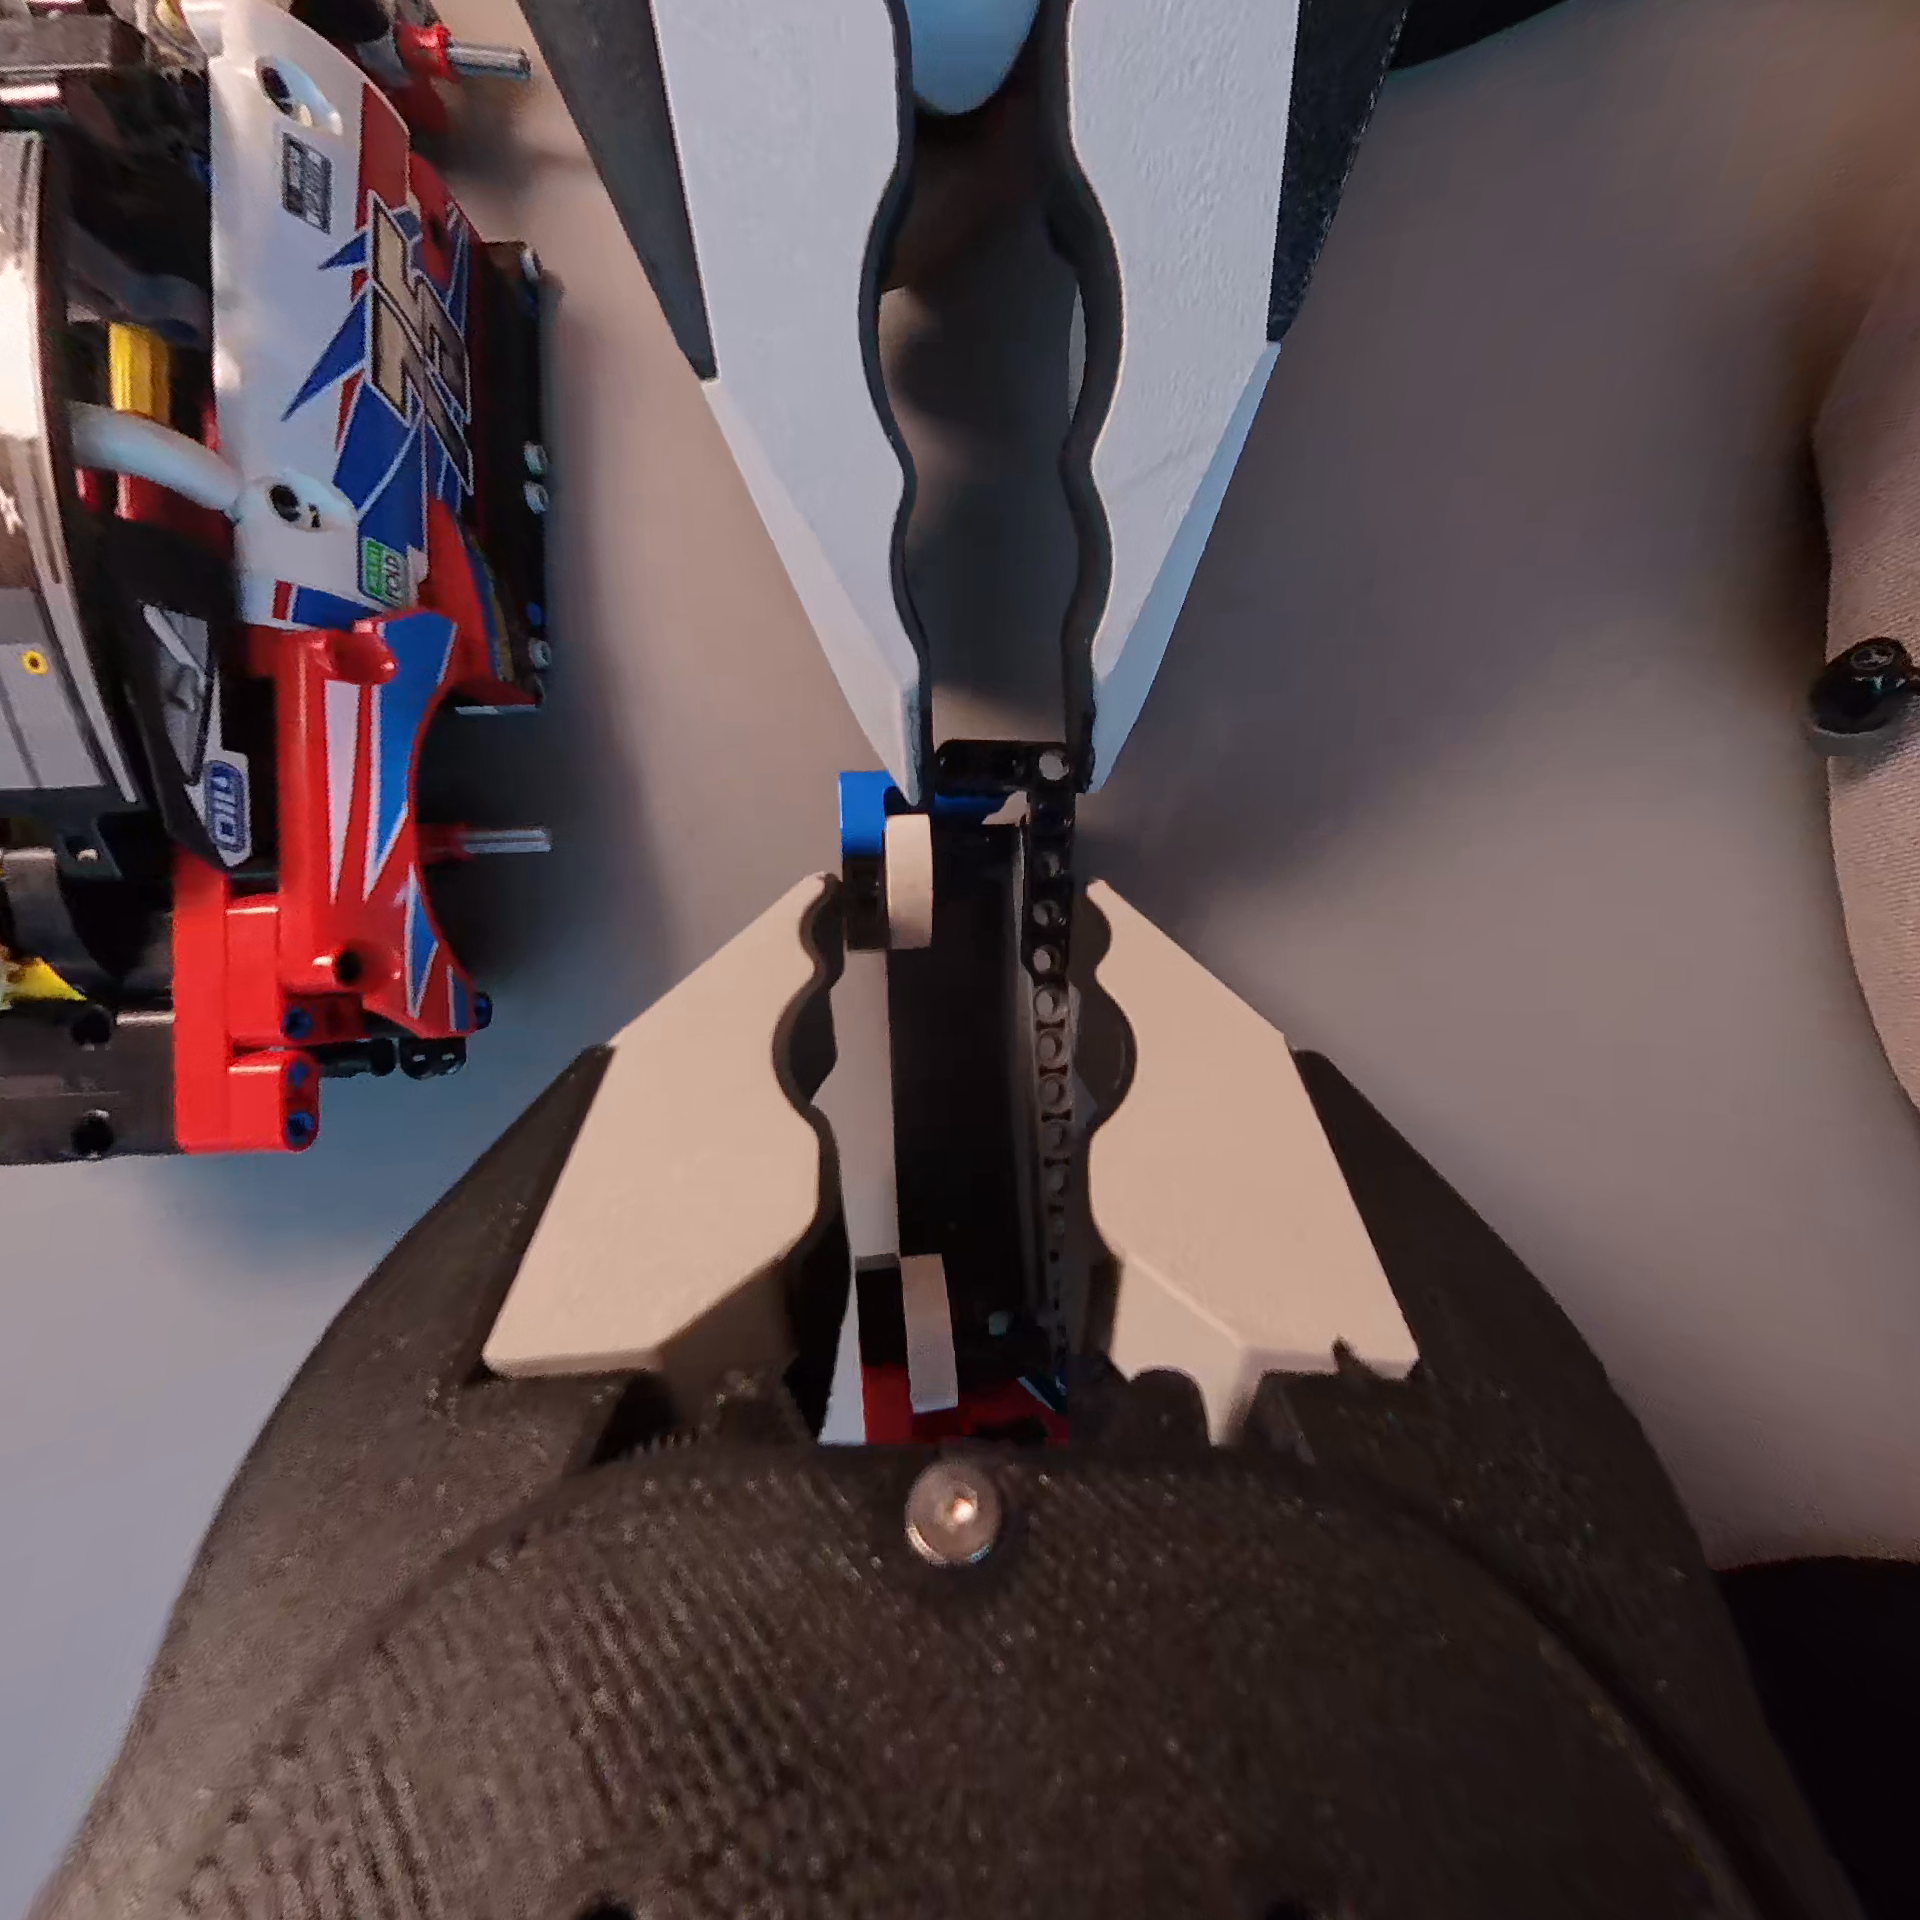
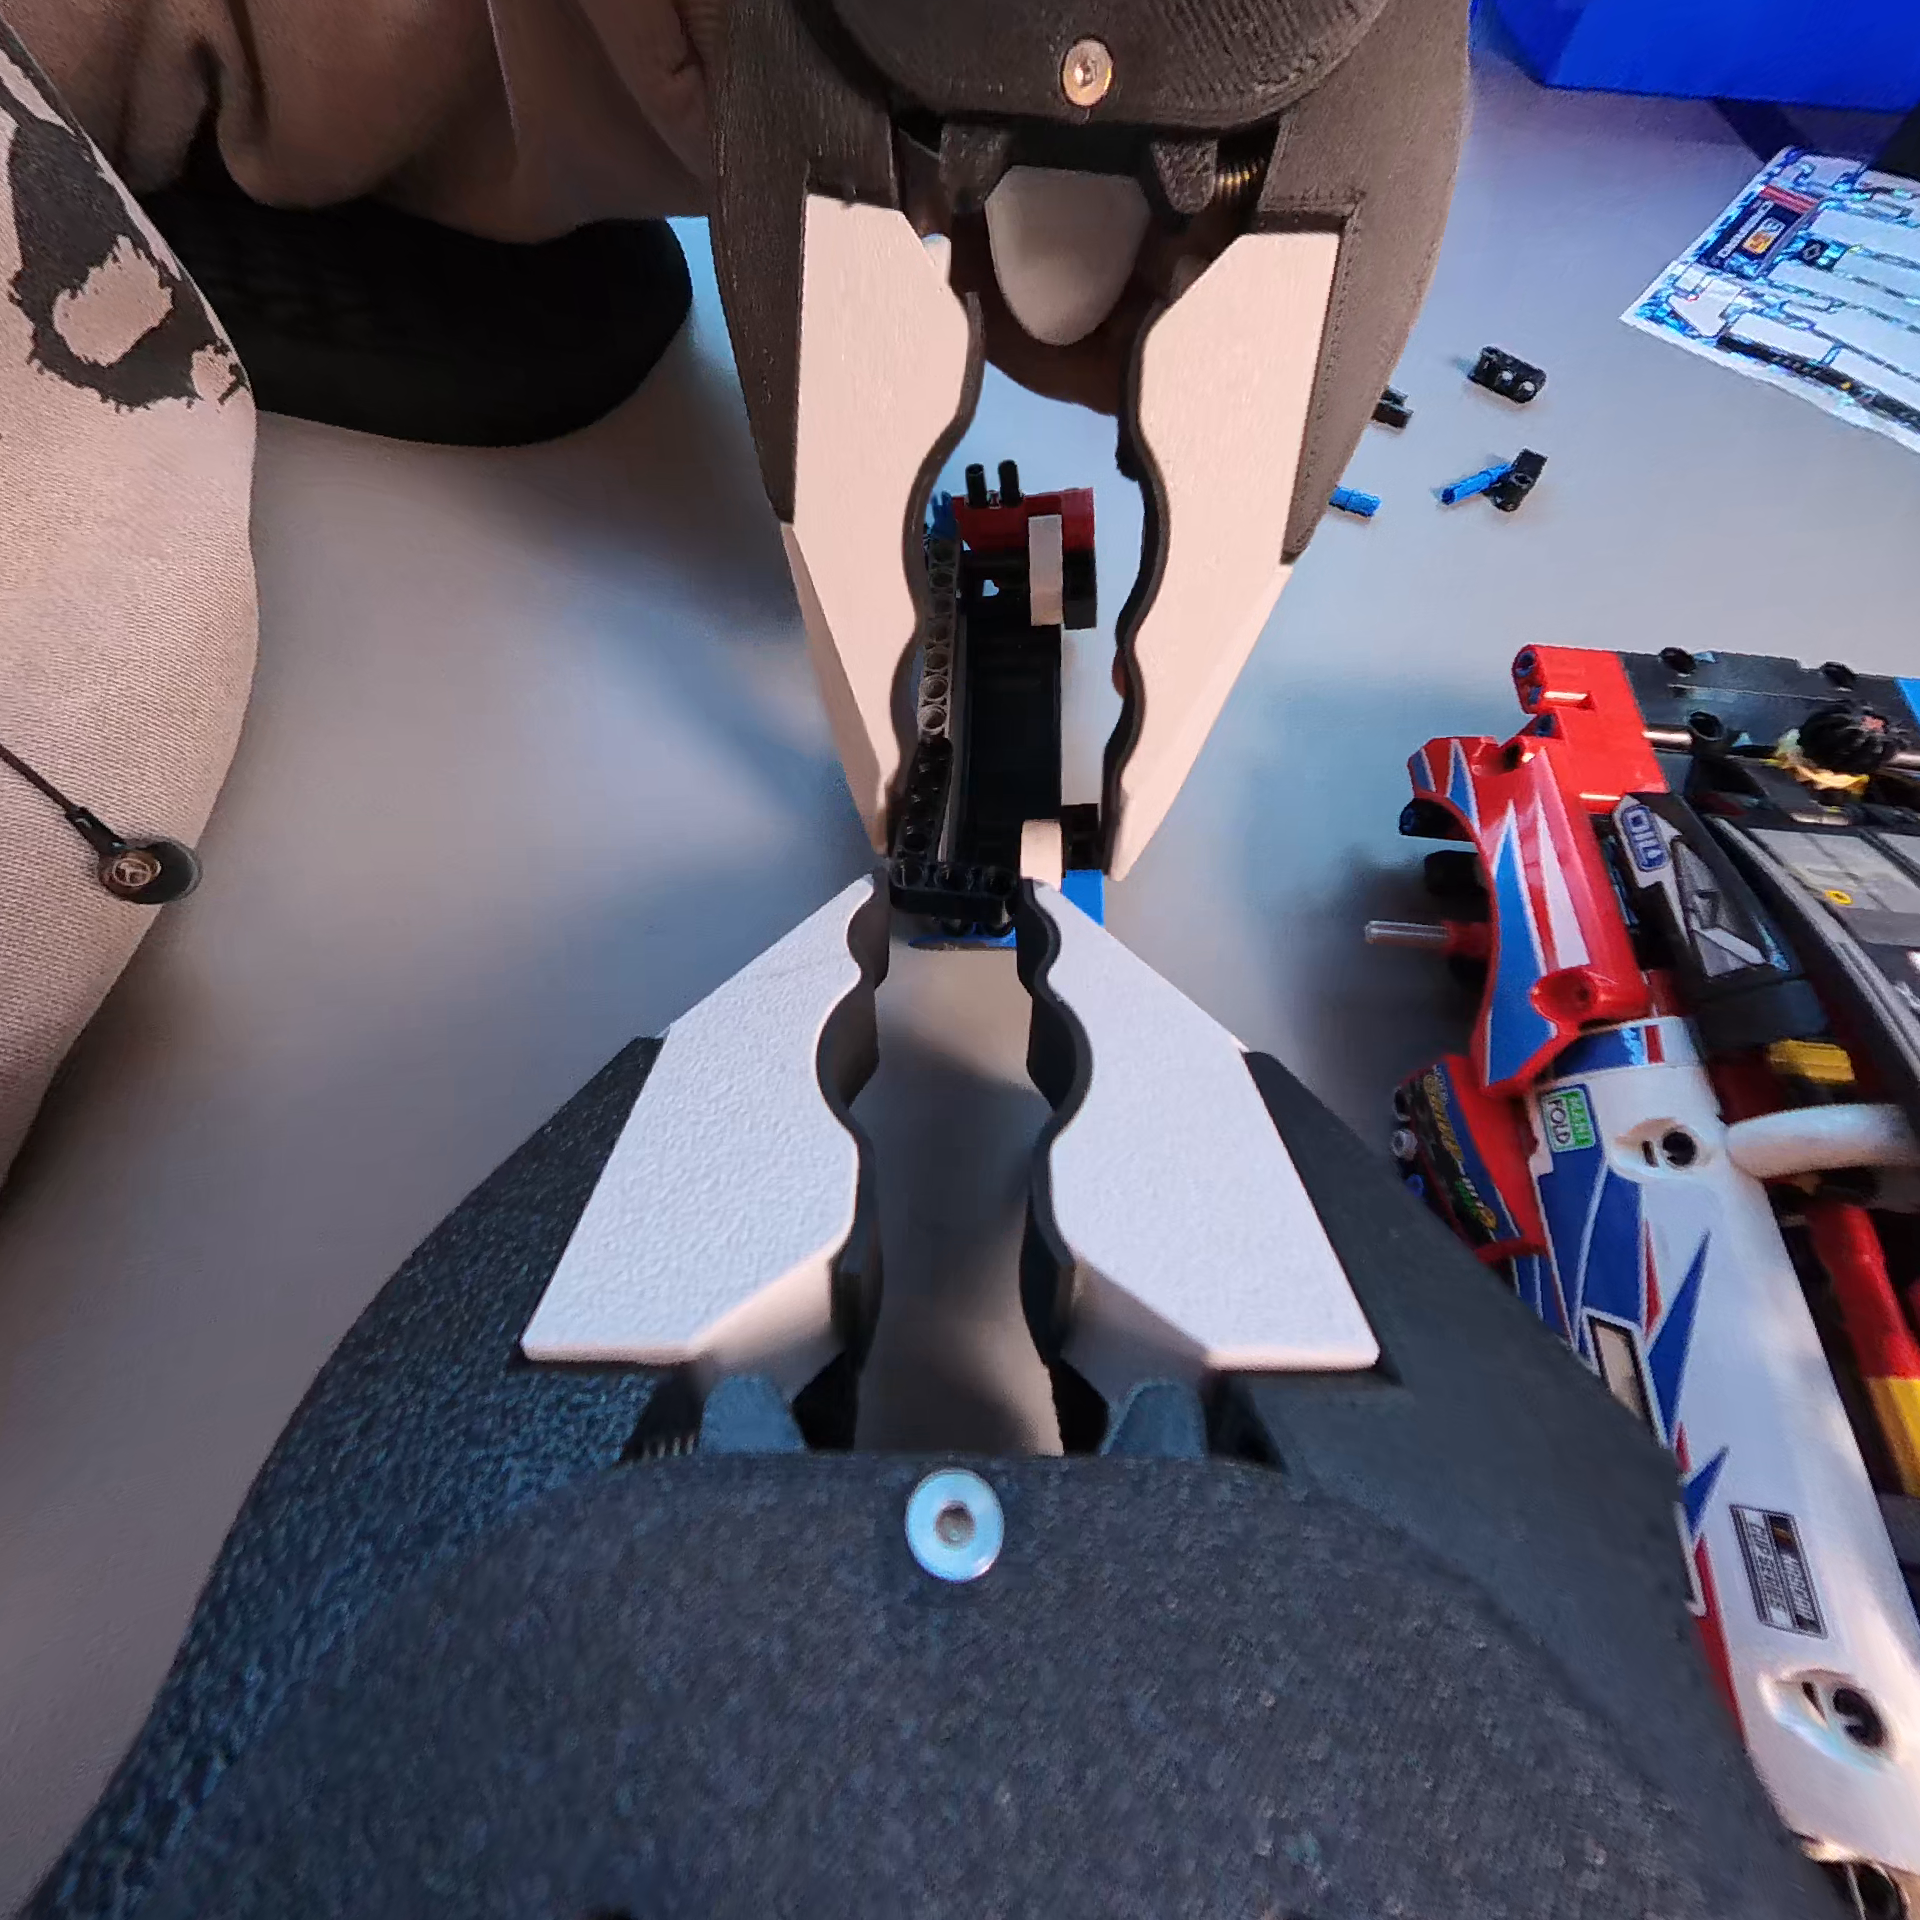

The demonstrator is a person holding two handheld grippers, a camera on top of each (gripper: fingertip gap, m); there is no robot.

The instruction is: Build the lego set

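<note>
A long black Lego sub-assembly (image 1: 961, 1091) with a grey holed beam, white pieces, a blue end and a red end is held above the table between both grippers, which face each other. My left gripper (image 1: 961, 894) is shut on its sides along its length; it comes in from the top in the right wrist view (image 2: 997, 847). My right gripper (image 2: 954, 894) is shut on the short black beam (image 2: 951, 888) at the blue end; it comes in from the top in the left wrist view (image 1: 997, 774). The red, white and blue Lego car (image 1: 343, 623) lies on the table beside them (image 2: 1621, 1039).
Loose black connectors (image 2: 1507, 372) and blue pins (image 2: 1486, 480) lie at the back right, near a printed sheet (image 2: 1808, 291) and a blue bin (image 2: 1714, 52). A person's beige sleeve (image 2: 104, 623) is close on the left. The table (image 2: 520, 727) is grey. Both grippers' tips are close together, under 4 cm apart.
</note>
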